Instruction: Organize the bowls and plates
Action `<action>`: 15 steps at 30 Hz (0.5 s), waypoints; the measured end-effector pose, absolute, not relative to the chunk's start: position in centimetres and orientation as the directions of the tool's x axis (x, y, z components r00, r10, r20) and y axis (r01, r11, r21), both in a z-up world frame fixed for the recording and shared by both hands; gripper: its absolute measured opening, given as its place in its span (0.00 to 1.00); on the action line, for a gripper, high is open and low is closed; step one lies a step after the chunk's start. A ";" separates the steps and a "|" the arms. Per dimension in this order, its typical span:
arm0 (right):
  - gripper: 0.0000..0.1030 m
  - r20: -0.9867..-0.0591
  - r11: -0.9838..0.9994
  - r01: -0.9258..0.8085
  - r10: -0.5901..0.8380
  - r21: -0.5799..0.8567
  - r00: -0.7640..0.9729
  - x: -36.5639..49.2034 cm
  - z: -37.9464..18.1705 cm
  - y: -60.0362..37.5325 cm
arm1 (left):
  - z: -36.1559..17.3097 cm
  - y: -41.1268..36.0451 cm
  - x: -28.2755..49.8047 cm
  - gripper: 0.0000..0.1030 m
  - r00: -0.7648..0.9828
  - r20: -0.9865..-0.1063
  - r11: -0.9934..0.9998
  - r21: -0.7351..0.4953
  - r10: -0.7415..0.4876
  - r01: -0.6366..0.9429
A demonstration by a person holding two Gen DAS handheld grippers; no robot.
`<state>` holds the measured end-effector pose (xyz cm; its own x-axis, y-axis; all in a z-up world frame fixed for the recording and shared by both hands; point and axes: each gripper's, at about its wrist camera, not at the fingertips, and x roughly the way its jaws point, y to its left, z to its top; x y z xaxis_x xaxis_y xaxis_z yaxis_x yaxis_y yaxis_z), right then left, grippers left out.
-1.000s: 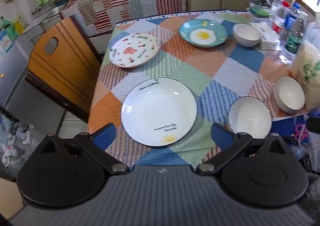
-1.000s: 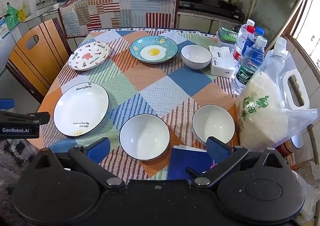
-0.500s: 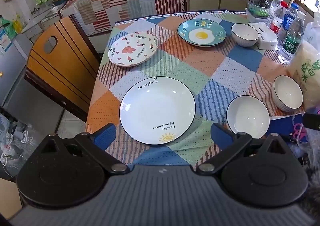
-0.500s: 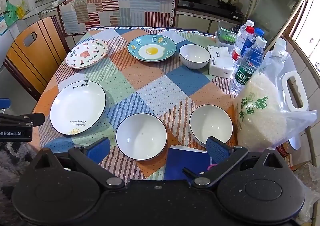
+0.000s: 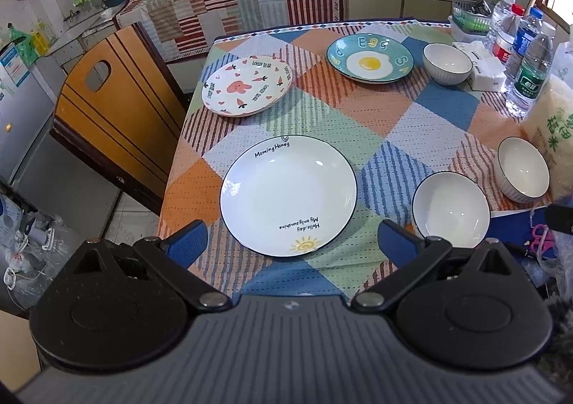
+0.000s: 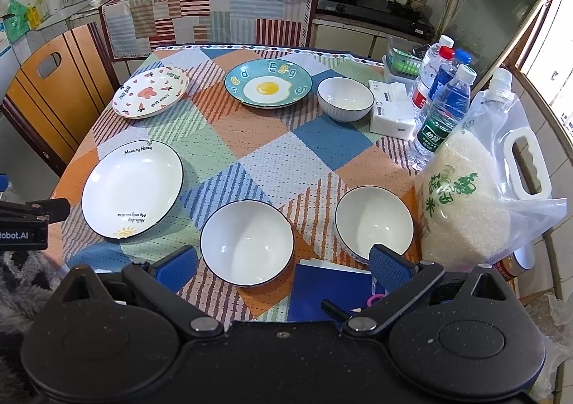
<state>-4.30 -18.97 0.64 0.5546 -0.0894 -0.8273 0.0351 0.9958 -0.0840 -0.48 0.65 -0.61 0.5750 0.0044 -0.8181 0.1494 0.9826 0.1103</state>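
Note:
A white plate [image 5: 288, 194] [image 6: 132, 189] lies near the table's front left. A carrot-print plate [image 5: 247, 85] [image 6: 150, 92] and a teal egg plate [image 5: 370, 59] [image 6: 268, 88] lie at the back. Three white bowls stand apart: one front middle [image 6: 247, 243] [image 5: 450, 209], one front right [image 6: 373, 221] [image 5: 522, 174], one at the back [image 6: 345, 98] [image 5: 447, 64]. My left gripper [image 5: 292, 243] is open and empty, above the white plate's near edge. My right gripper [image 6: 283, 262] is open and empty, above the front middle bowl.
The checked tablecloth [image 6: 272, 153] covers the table. A rice bag [image 6: 469, 203], water bottles [image 6: 444, 110] and a tissue pack [image 6: 392, 114] stand along the right side. A blue notebook [image 6: 322, 289] lies at the front edge. A wooden chair [image 5: 111, 110] stands on the left.
Both cameras have drifted slightly, so the table scene shifts a little in view. No dish has moved and both grippers stay open.

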 end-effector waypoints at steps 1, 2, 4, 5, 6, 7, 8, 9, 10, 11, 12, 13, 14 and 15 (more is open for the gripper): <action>1.00 -0.827 0.996 0.038 -0.091 -0.084 0.554 -4.3 0.6 -19.1 | -0.7 0.7 -0.4 1.00 0.572 -0.820 0.983 0.110 0.007 0.145; 1.00 -0.827 0.996 0.041 -0.093 -0.084 0.555 -4.3 0.7 -19.2 | -0.7 0.9 -0.4 1.00 0.571 -0.821 0.984 0.110 0.011 0.140; 1.00 -0.825 0.995 0.045 -0.097 -0.086 0.557 -4.4 0.7 -19.2 | -0.9 1.1 -0.3 1.00 0.566 -0.824 0.986 0.112 0.020 0.128; 1.00 -0.824 0.995 0.048 -0.099 -0.088 0.558 -4.4 0.7 -19.3 | -0.9 1.2 -0.2 1.00 0.565 -0.825 0.986 0.112 0.024 0.122; 1.00 -0.823 0.995 0.051 -0.102 -0.089 0.559 -4.4 0.7 -19.4 | -1.0 1.4 -0.2 1.00 0.564 -0.825 0.987 0.113 0.028 0.117; 1.00 -0.822 0.994 0.054 -0.105 -0.090 0.560 -4.4 0.7 -19.5 | -1.0 1.5 -0.1 1.00 0.563 -0.826 0.987 0.115 0.032 0.112; 1.00 -0.821 0.994 0.057 -0.108 -0.092 0.560 -4.4 0.7 -19.5 | -1.1 1.7 -0.1 1.00 0.563 -0.826 0.987 0.116 0.035 0.108; 1.00 -0.821 0.994 0.061 -0.111 -0.093 0.560 -4.4 0.7 -19.6 | -1.1 1.8 -0.1 1.00 0.563 -0.825 0.988 0.116 0.038 0.104; 1.00 -0.820 0.994 0.064 -0.113 -0.093 0.561 -4.4 0.7 -19.7 | -1.1 1.9 -0.1 1.00 0.563 -0.826 0.988 0.117 0.040 0.102; 1.00 -0.820 0.993 0.067 -0.116 -0.094 0.561 -4.4 0.7 -19.8 | -1.0 1.9 -0.2 1.00 0.563 -0.825 0.988 0.118 0.041 0.100; 1.00 -0.819 0.993 0.071 -0.118 -0.095 0.561 -4.4 0.7 -19.8 | -1.0 2.0 -0.2 1.00 0.564 -0.825 0.988 0.119 0.043 0.099; 1.00 -0.819 0.993 0.073 -0.120 -0.096 0.561 -4.4 0.7 -19.9 | -0.9 2.0 -0.3 1.00 0.566 -0.823 0.988 0.120 0.043 0.099; 1.00 -0.819 0.993 0.074 -0.121 -0.096 0.561 -4.4 0.7 -19.9 | -0.8 2.0 -0.4 1.00 0.569 -0.821 0.988 0.121 0.043 0.101; 1.00 -0.819 0.992 0.075 -0.122 -0.097 0.561 -4.4 0.7 -19.9 | -0.6 2.0 -0.4 1.00 0.571 -0.820 0.987 0.121 0.042 0.102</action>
